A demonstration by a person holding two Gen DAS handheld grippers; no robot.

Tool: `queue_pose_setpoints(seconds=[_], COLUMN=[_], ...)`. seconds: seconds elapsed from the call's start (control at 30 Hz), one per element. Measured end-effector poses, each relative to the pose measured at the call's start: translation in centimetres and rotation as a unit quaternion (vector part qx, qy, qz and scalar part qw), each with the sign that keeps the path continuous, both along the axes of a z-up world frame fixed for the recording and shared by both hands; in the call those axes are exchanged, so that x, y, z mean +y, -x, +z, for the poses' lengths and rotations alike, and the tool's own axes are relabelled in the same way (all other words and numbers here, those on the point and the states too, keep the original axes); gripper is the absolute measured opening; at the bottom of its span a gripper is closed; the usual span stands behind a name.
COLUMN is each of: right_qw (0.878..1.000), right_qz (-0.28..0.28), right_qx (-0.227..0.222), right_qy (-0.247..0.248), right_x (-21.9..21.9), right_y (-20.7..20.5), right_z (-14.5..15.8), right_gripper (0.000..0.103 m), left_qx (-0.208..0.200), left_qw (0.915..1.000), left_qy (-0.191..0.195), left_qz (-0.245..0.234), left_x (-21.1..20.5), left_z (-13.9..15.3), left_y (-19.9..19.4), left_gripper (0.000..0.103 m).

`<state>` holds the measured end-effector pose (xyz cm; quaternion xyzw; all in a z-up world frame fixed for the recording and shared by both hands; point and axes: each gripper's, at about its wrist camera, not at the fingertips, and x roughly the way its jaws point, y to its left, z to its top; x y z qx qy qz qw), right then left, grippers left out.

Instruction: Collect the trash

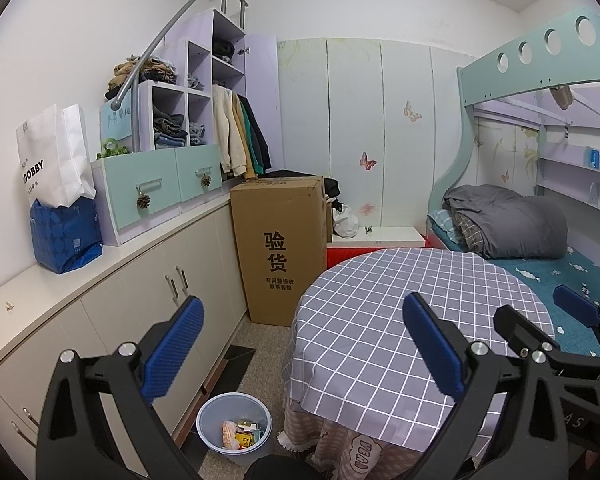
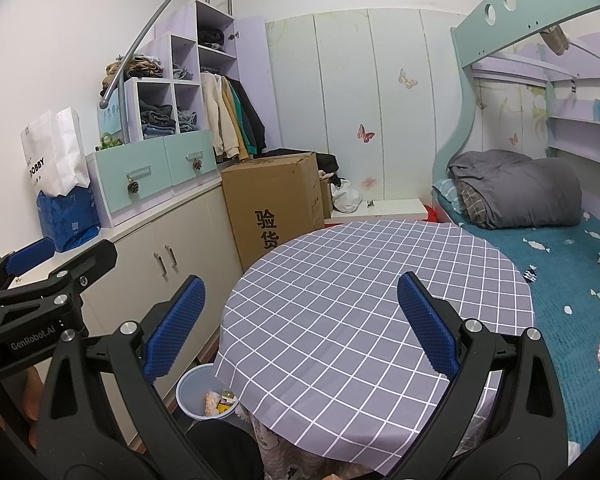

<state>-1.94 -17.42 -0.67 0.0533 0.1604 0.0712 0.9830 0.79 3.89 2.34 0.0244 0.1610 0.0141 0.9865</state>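
Lying below hand-held gripper: trash

I'm looking across a round table draped in a grey checked cloth, with a tall cardboard box standing just beyond it against the cream cabinets. On the countertop I see a white paper bag tucked into a blue bag beside mint drawers. Off right, a grey duvet sits bundled on the teal lower bunk.
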Motion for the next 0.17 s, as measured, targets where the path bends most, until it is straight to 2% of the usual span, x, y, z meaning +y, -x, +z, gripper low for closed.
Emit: queue_pose_setpoints(seconds=[0.17], right_qw=[1.000], right_qz=[-0.001], right_qx=[0.020], right_qy=[-0.003], right_x=[-0.6], right_y=[-1.5], right_z=[-0.7], right_gripper=[0.095], left_qx=[0.027], left_qw=[0.9996], left_qy=[0.001], left_qz=[-0.002], left_x=[-0.1], left_z=[-1.3], left_y=[-1.9], left_gripper=[0.098])
